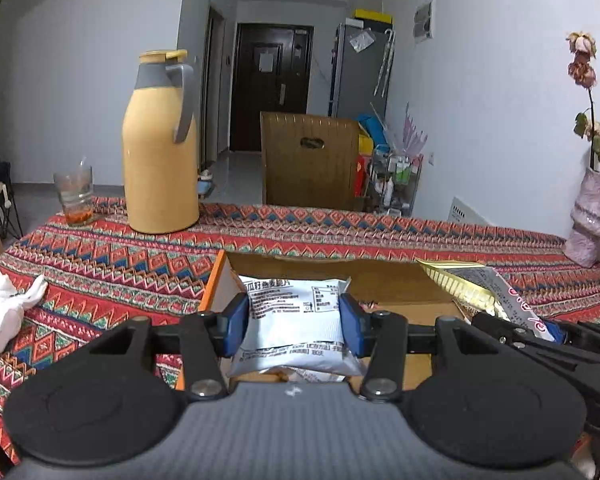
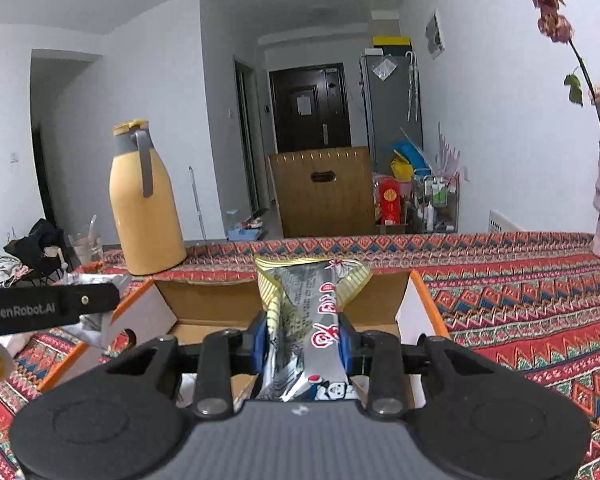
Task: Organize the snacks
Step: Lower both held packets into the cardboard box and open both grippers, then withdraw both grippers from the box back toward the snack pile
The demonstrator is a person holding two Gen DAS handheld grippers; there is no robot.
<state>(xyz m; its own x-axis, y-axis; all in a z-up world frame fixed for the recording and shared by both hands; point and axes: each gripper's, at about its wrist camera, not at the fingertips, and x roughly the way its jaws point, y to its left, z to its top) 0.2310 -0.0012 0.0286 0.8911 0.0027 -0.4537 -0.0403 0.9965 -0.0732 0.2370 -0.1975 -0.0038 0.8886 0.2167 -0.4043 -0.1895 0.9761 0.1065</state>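
My left gripper (image 1: 294, 322) is shut on a white snack packet (image 1: 296, 320) with black print, its blue pads pressing both sides. It hangs over an open cardboard box (image 1: 380, 280) with orange edges on the patterned tablecloth. My right gripper (image 2: 306, 340) is shut on a silver and yellow snack bag (image 2: 308, 312) with red characters, held above the same box (image 2: 208, 304). In the left wrist view that silver bag (image 1: 476, 284) and the right gripper (image 1: 556, 332) show at the right. The left gripper's arm (image 2: 48, 308) crosses the left of the right wrist view.
A tall yellow thermos jug (image 1: 160, 152) and a glass (image 1: 75, 192) stand at the table's far left. A white cloth (image 1: 4, 308) lies at the left edge. A pink vase (image 1: 592, 220) with dried flowers stands at the far right. A wooden chair (image 1: 310, 160) stands behind the table.
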